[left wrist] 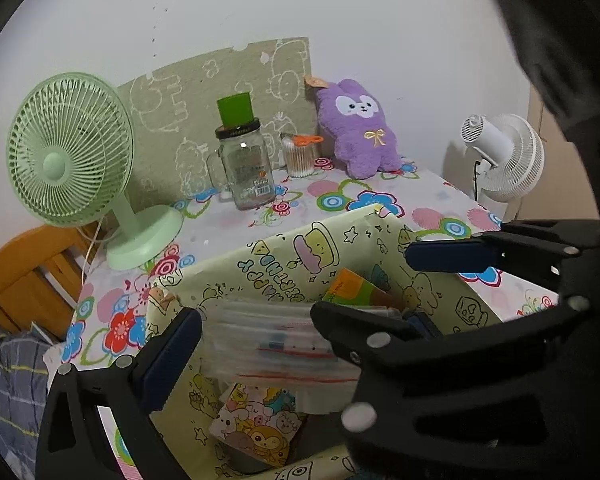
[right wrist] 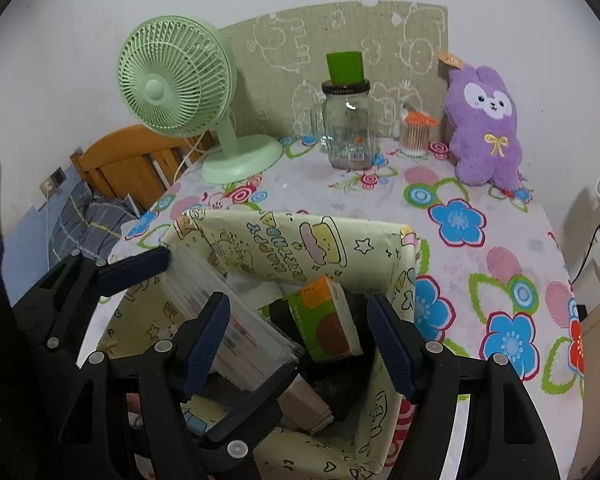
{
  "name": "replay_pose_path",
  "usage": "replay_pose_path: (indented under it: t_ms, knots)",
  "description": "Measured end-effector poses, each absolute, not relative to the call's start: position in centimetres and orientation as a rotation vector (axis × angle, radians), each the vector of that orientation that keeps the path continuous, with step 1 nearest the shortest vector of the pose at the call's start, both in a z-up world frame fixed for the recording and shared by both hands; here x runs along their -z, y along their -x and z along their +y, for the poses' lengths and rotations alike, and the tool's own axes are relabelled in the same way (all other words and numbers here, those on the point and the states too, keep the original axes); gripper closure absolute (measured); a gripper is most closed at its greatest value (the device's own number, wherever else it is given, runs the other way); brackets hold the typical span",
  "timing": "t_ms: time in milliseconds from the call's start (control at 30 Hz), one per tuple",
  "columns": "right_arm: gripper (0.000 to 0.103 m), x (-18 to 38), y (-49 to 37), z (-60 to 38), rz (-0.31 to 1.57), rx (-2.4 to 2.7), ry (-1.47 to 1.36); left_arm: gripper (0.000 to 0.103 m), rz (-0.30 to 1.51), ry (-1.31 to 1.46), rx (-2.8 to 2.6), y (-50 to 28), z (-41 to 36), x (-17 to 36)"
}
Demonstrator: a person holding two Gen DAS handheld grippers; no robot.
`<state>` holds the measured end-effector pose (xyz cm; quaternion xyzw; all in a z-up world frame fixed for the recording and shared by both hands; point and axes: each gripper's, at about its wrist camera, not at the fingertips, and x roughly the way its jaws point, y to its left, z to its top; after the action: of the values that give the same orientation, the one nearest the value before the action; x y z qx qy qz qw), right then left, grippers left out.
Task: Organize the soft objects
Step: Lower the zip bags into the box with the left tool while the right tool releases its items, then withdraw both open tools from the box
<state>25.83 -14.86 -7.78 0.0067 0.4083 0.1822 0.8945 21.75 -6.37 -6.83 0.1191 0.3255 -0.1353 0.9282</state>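
Fuzzy purple plush rabbit [right wrist: 485, 126], floppy-eared

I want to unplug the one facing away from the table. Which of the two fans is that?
The white fan, off the table's far right edge, shows its motor back. The green fan stands on the floral tablecloth, grille facing the tongs.

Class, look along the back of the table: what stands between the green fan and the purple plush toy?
Between the green fan and purple plush toy stand a glass jar topped by a green cup, then a cotton swab container; both views show it.
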Motion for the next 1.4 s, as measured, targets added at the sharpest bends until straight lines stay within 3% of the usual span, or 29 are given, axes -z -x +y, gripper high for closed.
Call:
replay_pose_path:
  t_ms: [967,1400]
  knots:
    - [0.029,4.6,-21.2,-15.0,0.739,-0.285,-0.013,0.0,0.64,-0.171,0.188,-18.4,-5.3,4.5]
    - [0.014,2.2,-17.4,-14.7,0.629,-0.251,0.003,0.0,0.609,-0.13,0.158,-15.7,-5.0,2.8]
